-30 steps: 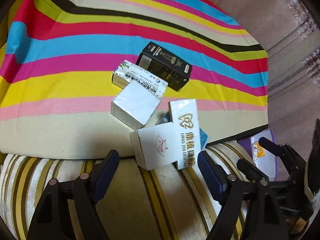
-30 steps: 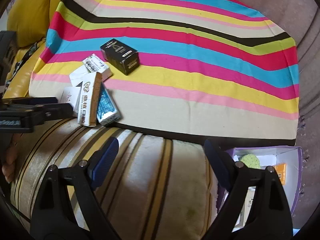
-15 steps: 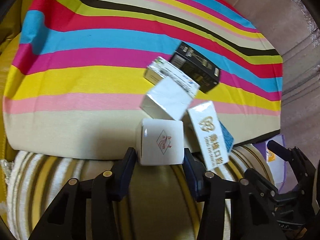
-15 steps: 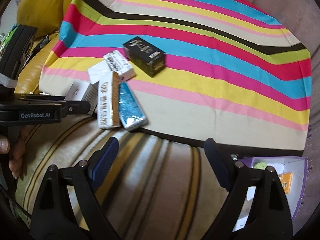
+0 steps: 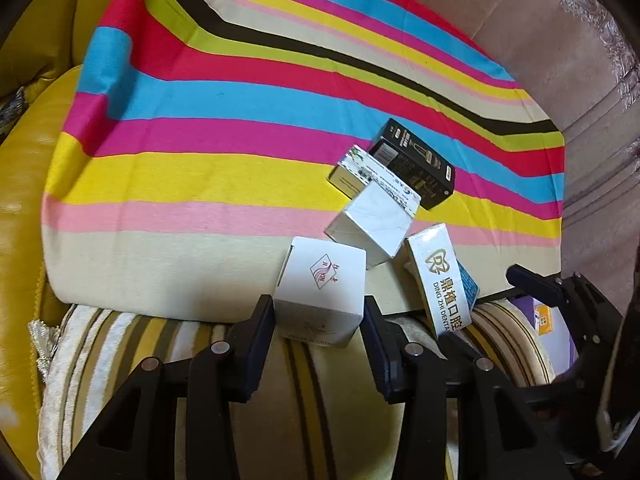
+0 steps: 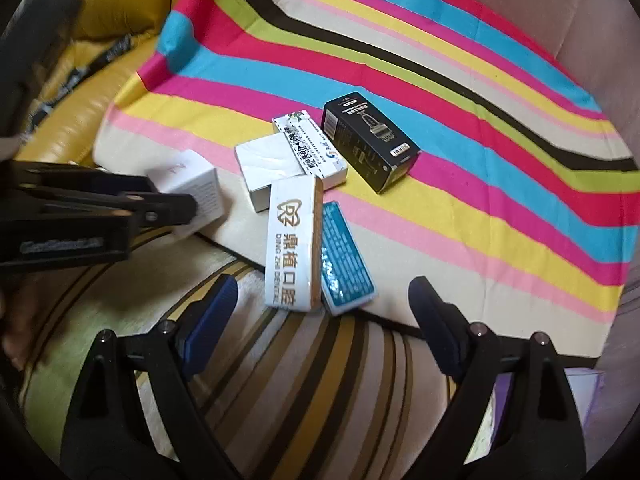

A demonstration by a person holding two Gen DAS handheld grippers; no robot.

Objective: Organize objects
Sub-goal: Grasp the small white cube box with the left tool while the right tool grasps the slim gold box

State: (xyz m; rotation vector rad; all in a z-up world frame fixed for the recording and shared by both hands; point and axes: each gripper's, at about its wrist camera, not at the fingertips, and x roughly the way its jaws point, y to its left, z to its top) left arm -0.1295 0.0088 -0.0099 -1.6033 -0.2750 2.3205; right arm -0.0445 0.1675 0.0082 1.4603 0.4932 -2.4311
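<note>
My left gripper [image 5: 319, 322] is shut on a small white box with a red logo [image 5: 322, 286], at the front edge of the striped cloth [image 5: 200, 140]; it also shows in the right wrist view [image 6: 192, 186]. Beside it lie a long white dental box [image 6: 292, 240], a blue box [image 6: 346, 258], a plain white box [image 6: 266, 166], a white printed box [image 6: 310, 146] and a black box [image 6: 370, 146]. My right gripper [image 6: 322, 322] is open, just in front of the dental and blue boxes.
A purple-edged box [image 5: 554, 318] holding small items sits low at the right. A striped cushion [image 6: 320, 380] lies under both grippers. Yellow leather sofa [image 5: 24, 200] at the left, a brown backrest [image 5: 580, 80] behind.
My left gripper closed on the small white logo box and shifted it left, away from the dental box. My right gripper moved in closer to the dental and blue boxes.
</note>
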